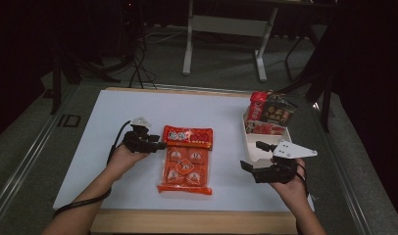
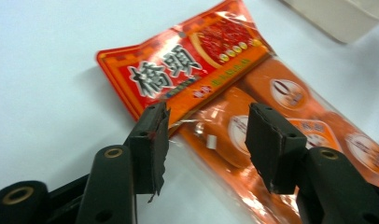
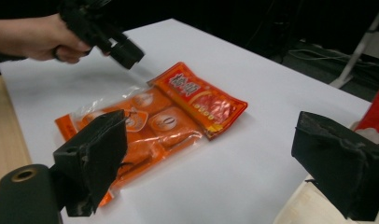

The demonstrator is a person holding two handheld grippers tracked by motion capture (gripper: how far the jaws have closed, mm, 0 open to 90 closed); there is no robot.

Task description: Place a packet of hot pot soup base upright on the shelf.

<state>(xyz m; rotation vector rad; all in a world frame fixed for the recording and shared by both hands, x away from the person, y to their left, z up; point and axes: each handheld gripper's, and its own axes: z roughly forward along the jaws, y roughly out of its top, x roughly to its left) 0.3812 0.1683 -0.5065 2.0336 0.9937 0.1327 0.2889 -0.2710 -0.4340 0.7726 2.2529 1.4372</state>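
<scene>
An orange snack pack point(image 1: 186, 159) with a red printed header lies flat in the middle of the white table; it holds several round orange pieces under clear film. My left gripper point(image 1: 160, 145) sits at the pack's upper left corner, tips pointing right. In the left gripper view its jaws stand apart just above the pack point(image 2: 215, 79), near the seam under the header, and no pad presses on it. My right gripper point(image 1: 251, 155) hovers to the right of the pack, jaws wide with nothing between them. The right gripper view shows the pack point(image 3: 169, 112) and the left gripper point(image 3: 127, 51) beyond it.
A white tray point(image 1: 248, 142) stands at the right edge, just beyond my right gripper, holding a red packet point(image 1: 257, 107) and a dark packet point(image 1: 278, 111) upright. The white table top point(image 1: 113, 127) has a wooden front edge. Table legs and cables stand on the floor behind.
</scene>
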